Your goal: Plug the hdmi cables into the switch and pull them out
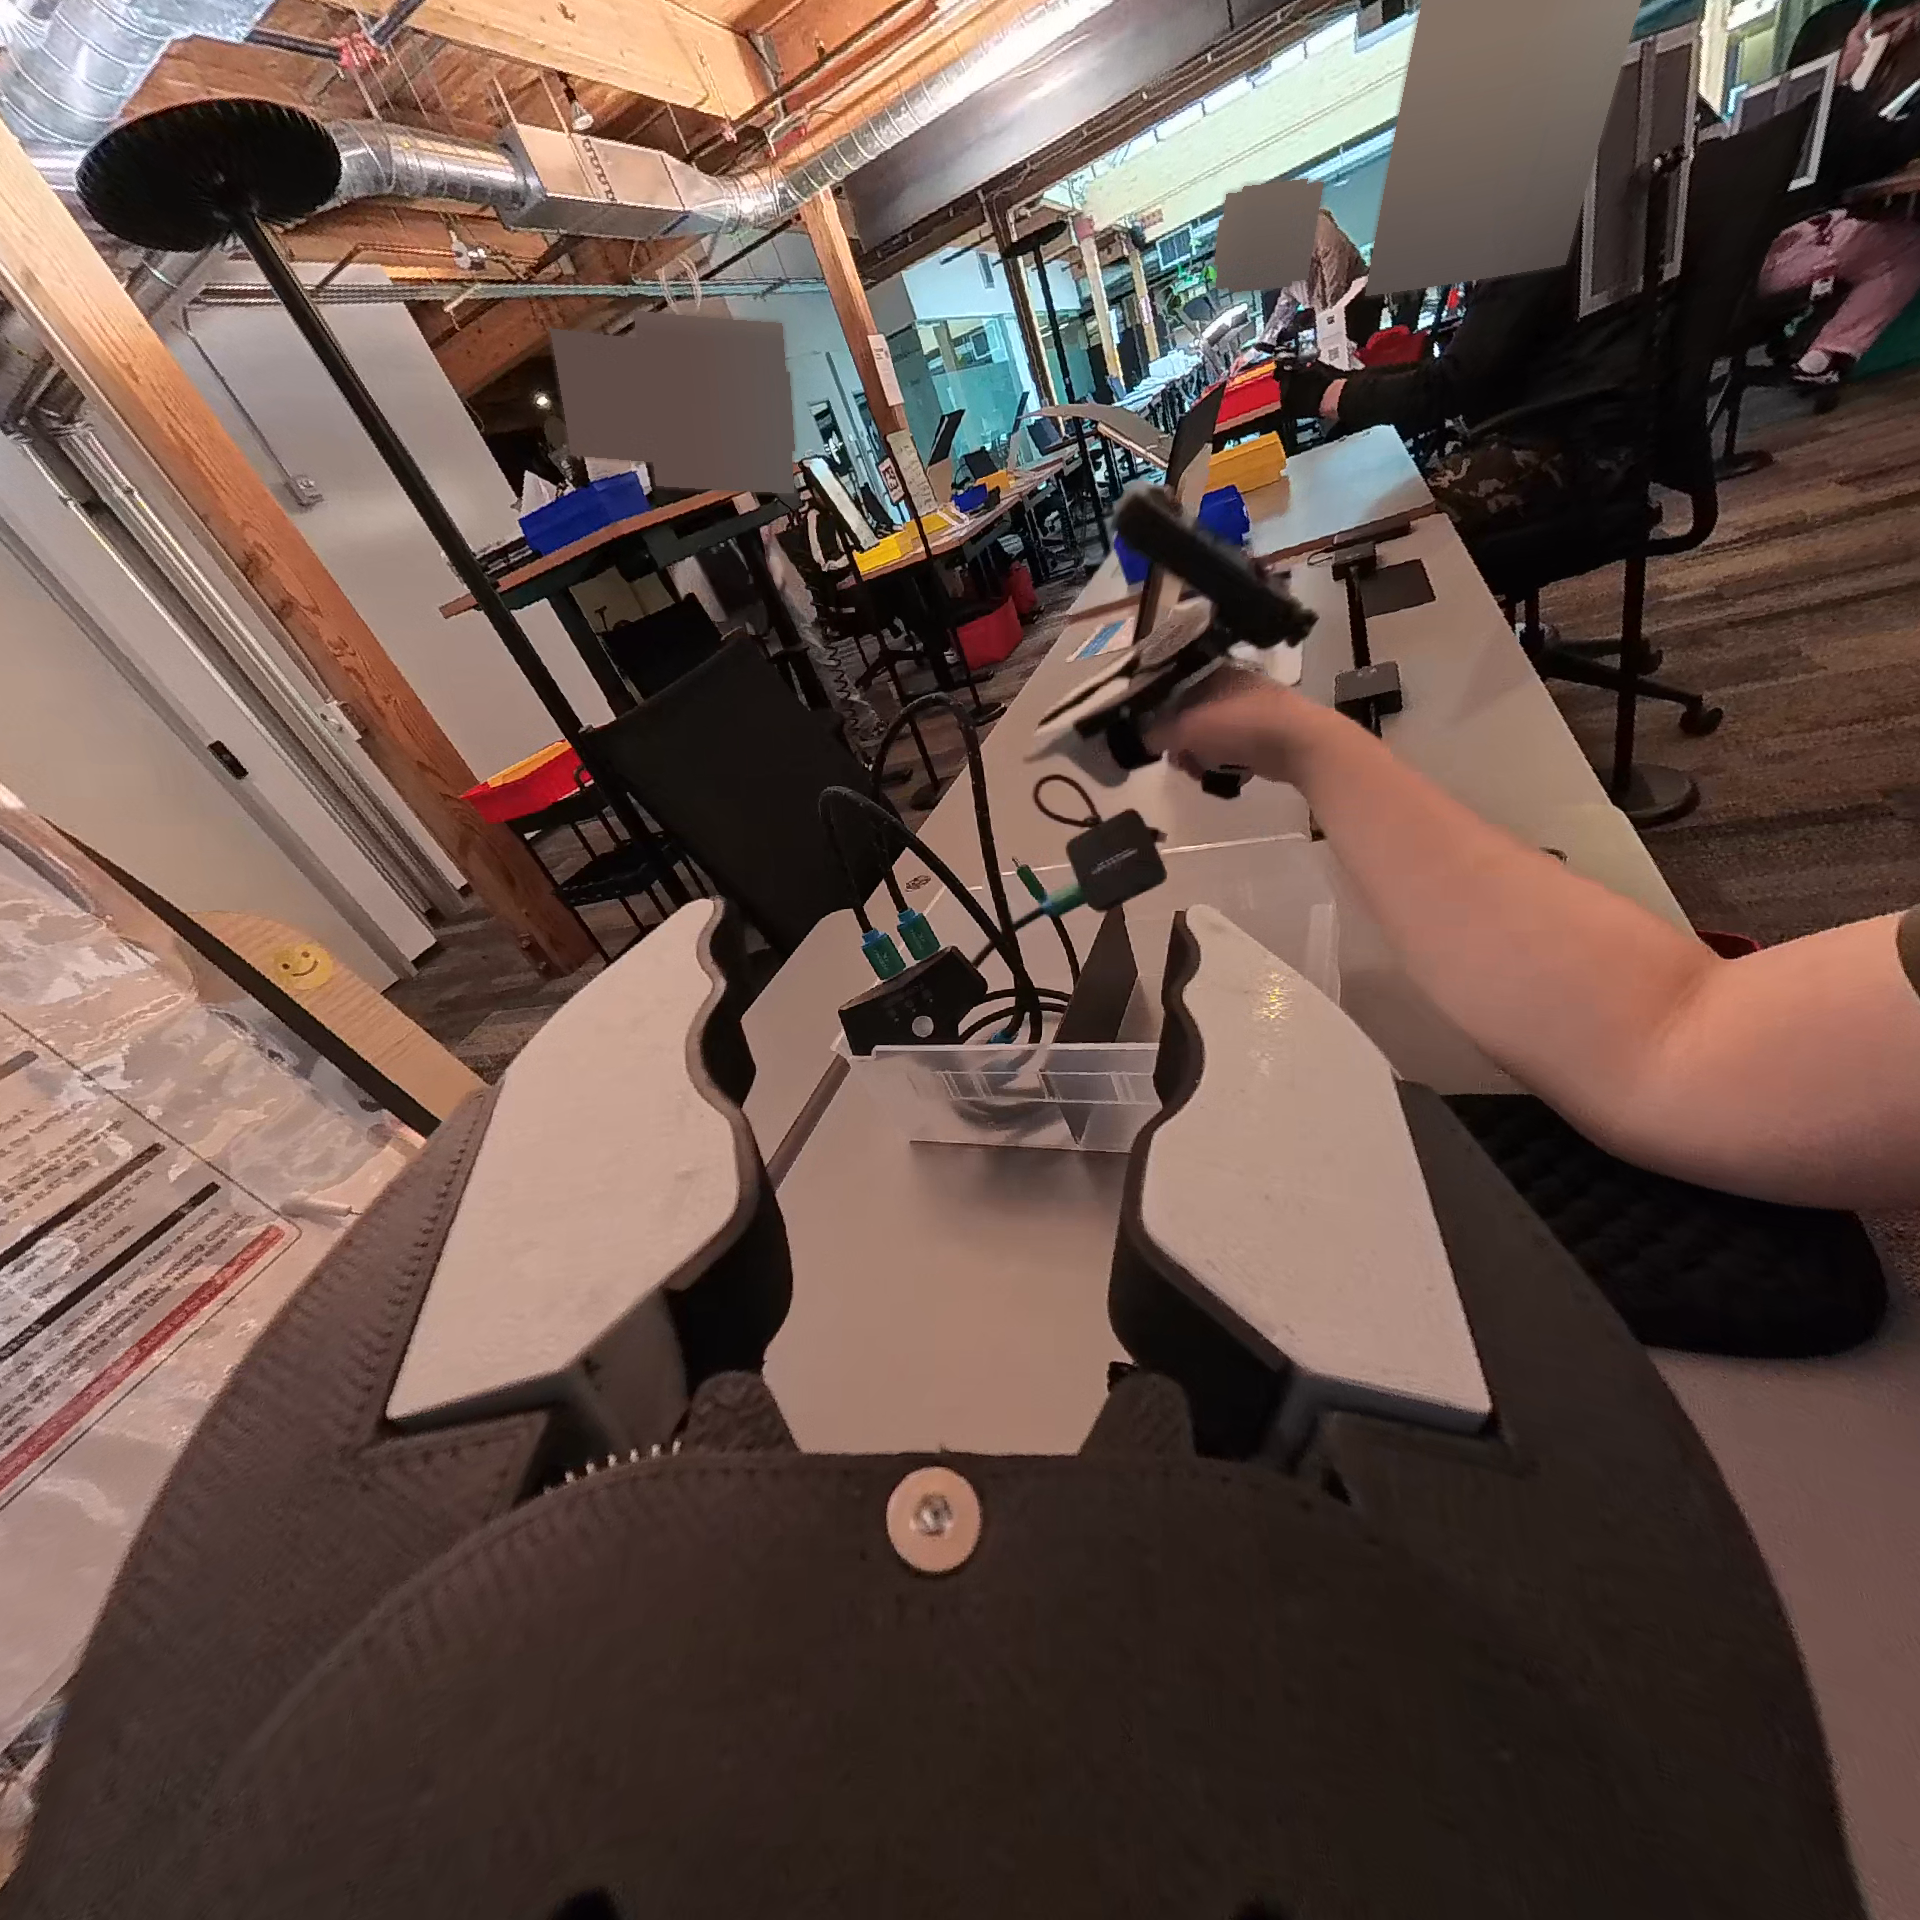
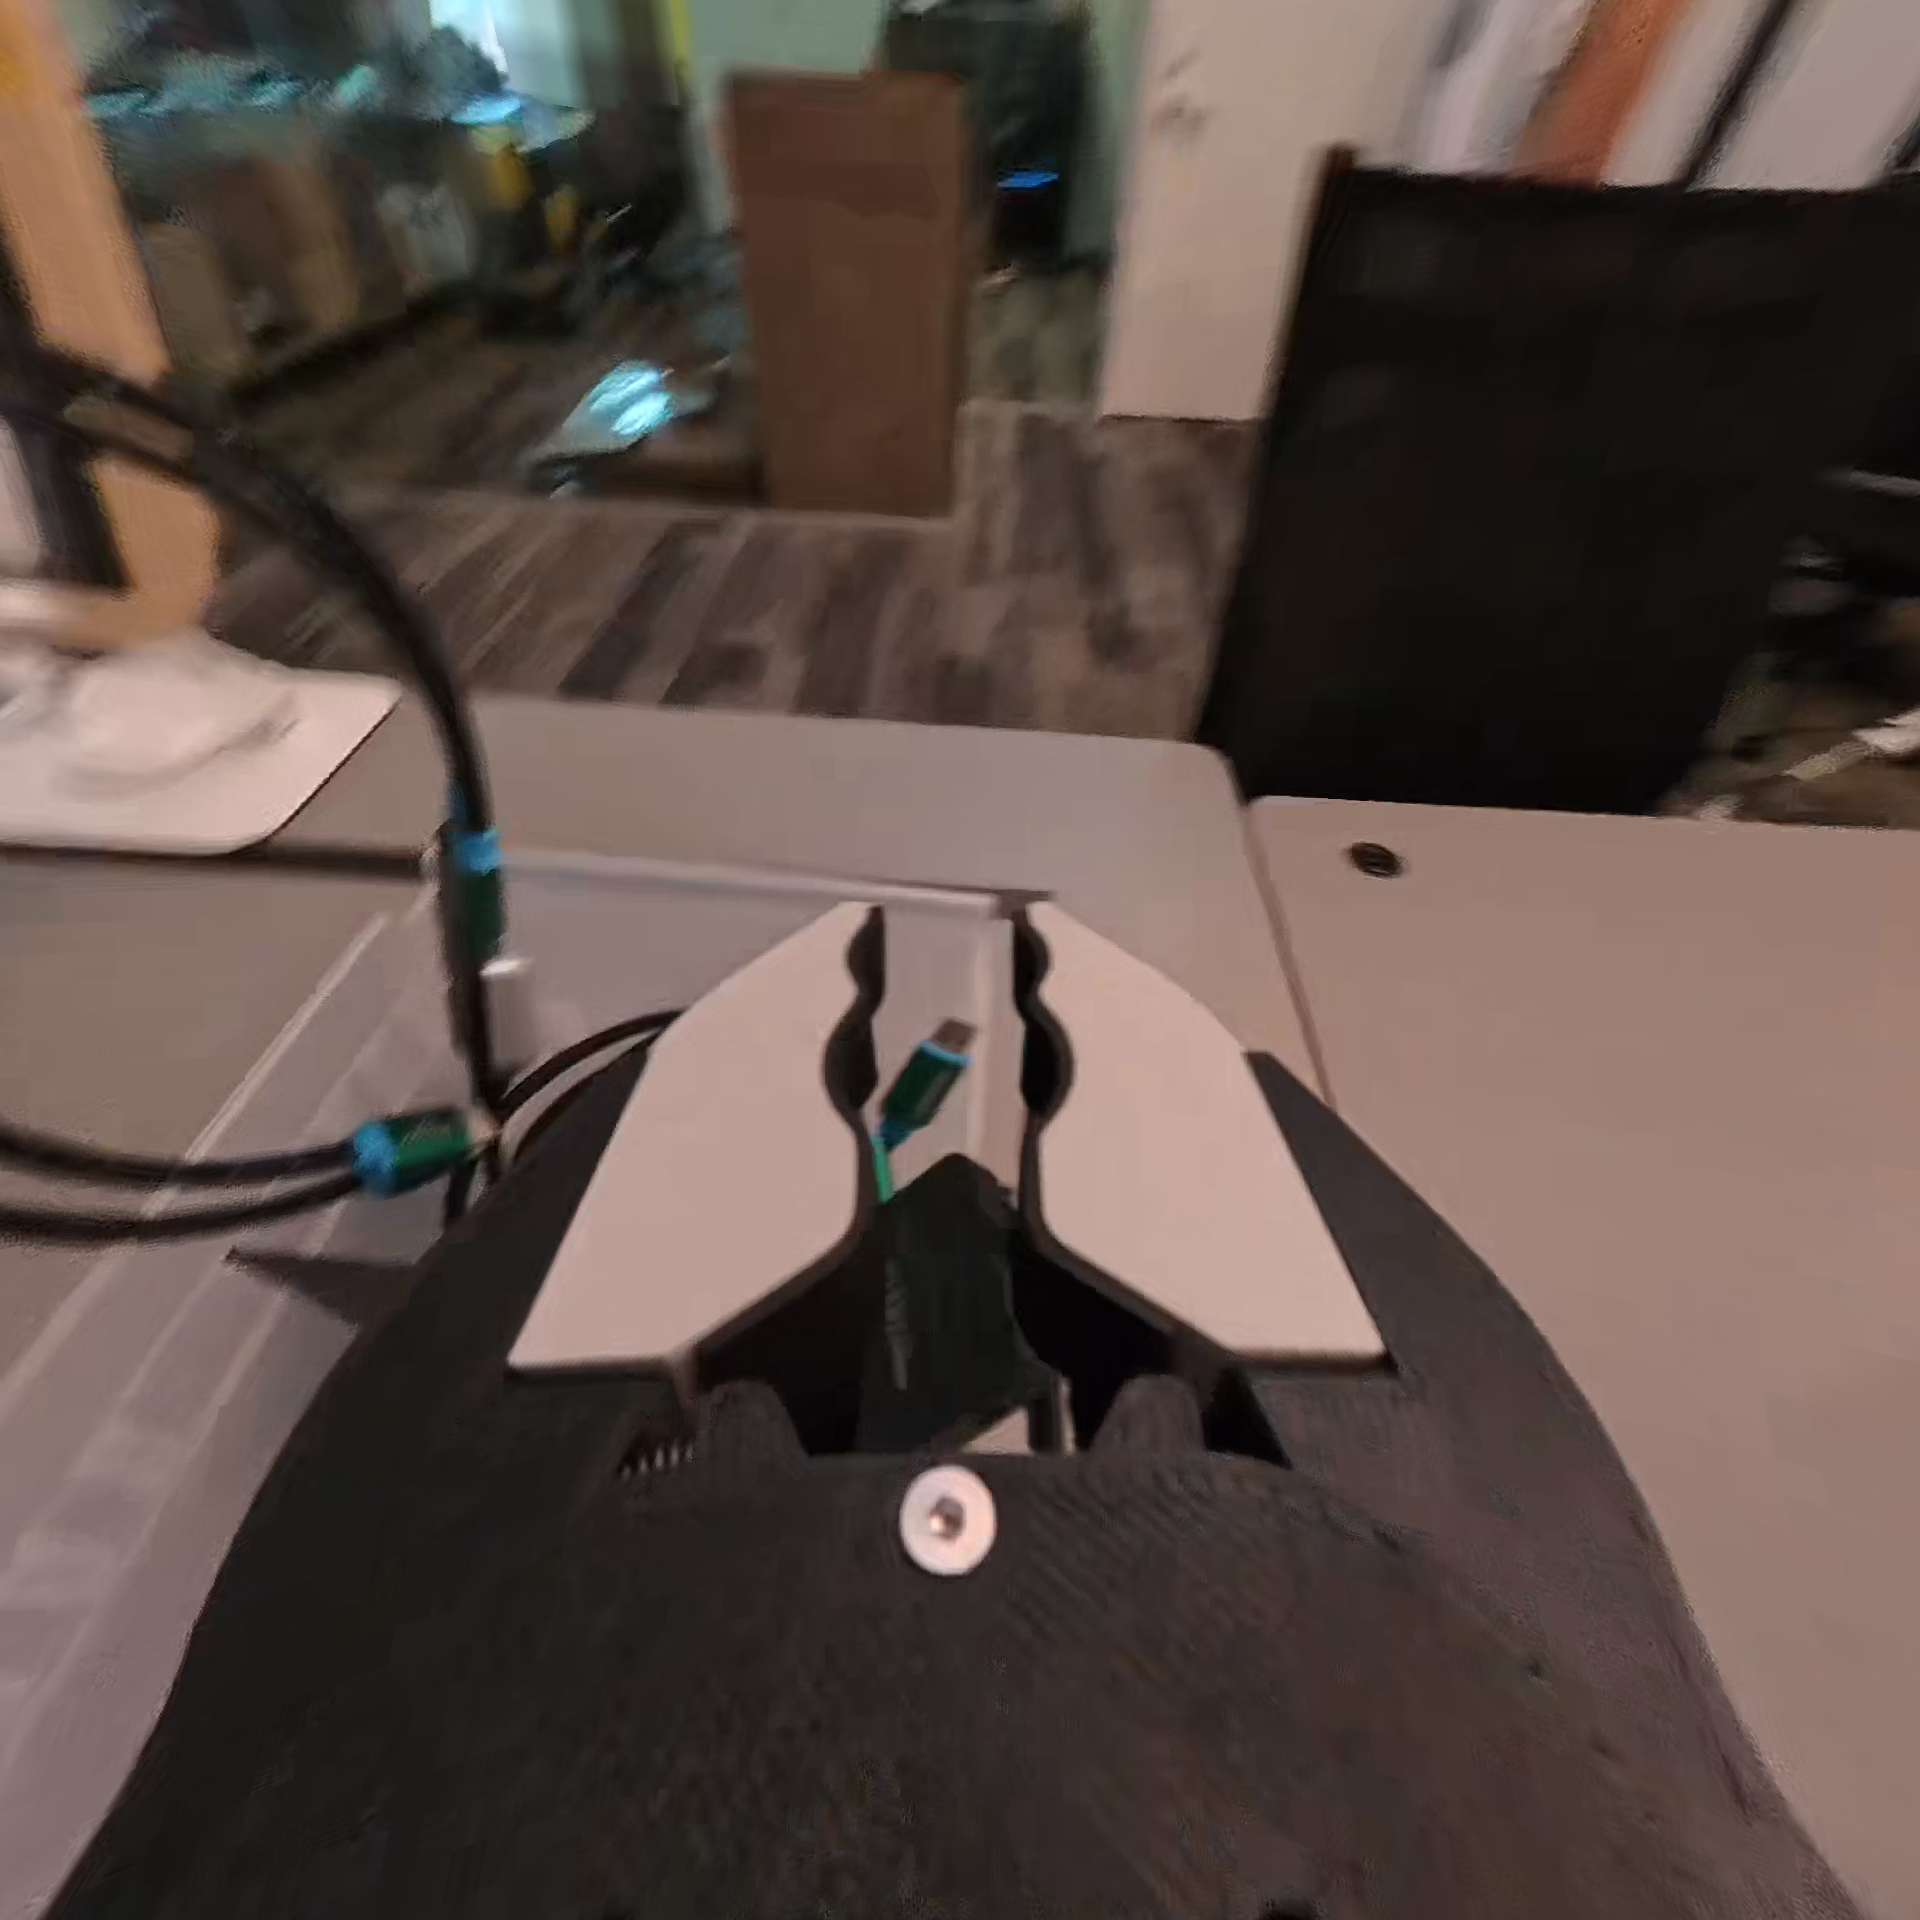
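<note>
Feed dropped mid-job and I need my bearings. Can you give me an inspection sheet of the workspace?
Surface: grey table, mostly bare.
Job's things: black switch beside a clear tray; small black box hangs in the air under the right gripper.
Clutter: black pad under the person's forearm.
Grippers: left gripper fingers wide apart, empty; right gripper fingers nearly together, apparently holding the box's loop.
Cables: two teal-ended cables plugged into the switch; a green plug dangles free.
Surroundings: black chair, floor lamp, people at farther desks.
</note>
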Demonstrator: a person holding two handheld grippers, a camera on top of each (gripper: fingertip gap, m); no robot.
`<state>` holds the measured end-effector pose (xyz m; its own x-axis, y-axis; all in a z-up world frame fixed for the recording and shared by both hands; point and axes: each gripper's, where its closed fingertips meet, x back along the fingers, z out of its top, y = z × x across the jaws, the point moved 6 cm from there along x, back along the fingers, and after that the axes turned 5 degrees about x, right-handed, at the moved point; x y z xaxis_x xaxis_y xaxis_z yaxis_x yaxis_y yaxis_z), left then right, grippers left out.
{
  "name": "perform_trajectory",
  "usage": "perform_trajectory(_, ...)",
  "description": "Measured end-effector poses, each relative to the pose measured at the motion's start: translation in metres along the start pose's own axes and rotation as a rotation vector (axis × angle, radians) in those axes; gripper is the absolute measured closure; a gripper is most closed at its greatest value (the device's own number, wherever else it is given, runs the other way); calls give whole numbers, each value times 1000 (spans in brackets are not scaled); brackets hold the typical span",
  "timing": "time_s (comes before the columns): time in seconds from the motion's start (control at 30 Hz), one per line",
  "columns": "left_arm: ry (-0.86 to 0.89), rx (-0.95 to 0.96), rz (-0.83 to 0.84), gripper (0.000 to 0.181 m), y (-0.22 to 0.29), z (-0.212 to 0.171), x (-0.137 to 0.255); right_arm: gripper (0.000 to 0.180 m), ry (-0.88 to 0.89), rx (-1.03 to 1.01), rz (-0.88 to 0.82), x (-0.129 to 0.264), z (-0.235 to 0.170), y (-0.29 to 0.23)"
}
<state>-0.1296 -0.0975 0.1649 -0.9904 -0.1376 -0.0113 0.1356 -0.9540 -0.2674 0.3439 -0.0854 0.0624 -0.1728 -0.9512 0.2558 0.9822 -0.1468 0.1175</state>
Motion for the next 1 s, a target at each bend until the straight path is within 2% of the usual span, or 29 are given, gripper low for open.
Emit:
perform_trajectory(0.07, -4, -4, -2, 105, 1, 0, 0, 141, -53, -54, -42, 11, -6, 10)
perform_trajectory(0.13, -11, -6, -5, 105, 1, -1, -1, 133, -262, -106, -24, 14, -31, 13)
perform_trajectory(0.2, -19, -8, -8, 105, 2, -2, -2, 135, -446, -125, -21, 17, -52, 13)
perform_trajectory(0.3, -29, -9, -14, 105, 3, -4, -3, 135, -504, -175, 53, 12, -65, 6)
perform_trajectory(0.37, -38, -8, -17, 105, 3, -5, -5, 147, -569, -192, 75, 8, -75, 5)
perform_trajectory(0.47, -54, -11, -19, 105, 4, -7, -8, 154, -505, -128, 104, 4, -67, 5)
perform_trajectory(0.67, -75, -25, -22, 105, 6, -10, -12, 157, -264, 170, 145, -13, -41, -11)
perform_trajectory(0.8, -72, -27, -24, 105, 7, -9, -11, 155, -333, 255, 199, -24, -63, -16)
perform_trajectory(1.0, -72, -17, -23, 105, 5, -10, -12, 155, -215, 436, 163, -30, -56, -21)
